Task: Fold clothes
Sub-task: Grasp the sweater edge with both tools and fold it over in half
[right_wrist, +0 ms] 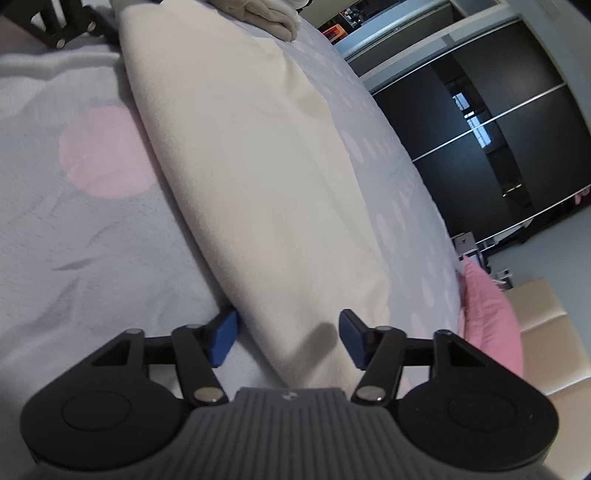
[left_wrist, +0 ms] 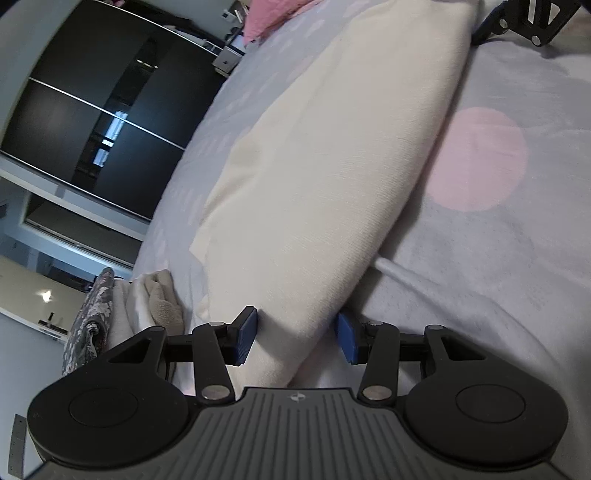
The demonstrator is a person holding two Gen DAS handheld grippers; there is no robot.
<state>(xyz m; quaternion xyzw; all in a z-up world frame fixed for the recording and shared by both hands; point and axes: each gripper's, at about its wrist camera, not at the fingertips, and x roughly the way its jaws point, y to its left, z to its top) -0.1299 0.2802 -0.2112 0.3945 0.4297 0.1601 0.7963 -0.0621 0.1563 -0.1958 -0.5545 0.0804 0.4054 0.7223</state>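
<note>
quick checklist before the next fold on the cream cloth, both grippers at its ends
1. Left gripper straddles its end of the cream cloth: ok.
2. Right gripper straddles the opposite end: ok.
3. Fingers pressing the cloth: not ok, both grippers open.
4. Cloth lies in a long smooth strip on the bedspread: ok.
5. Layer edges aligned underneath: cannot tell.
6. Folded pile beyond the cloth, apart from it: ok.

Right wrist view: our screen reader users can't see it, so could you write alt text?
A long cream folded cloth lies on a pale bedspread with a pink dot, its near end between the right gripper's open blue fingers. A dark wardrobe stands behind.
</note>
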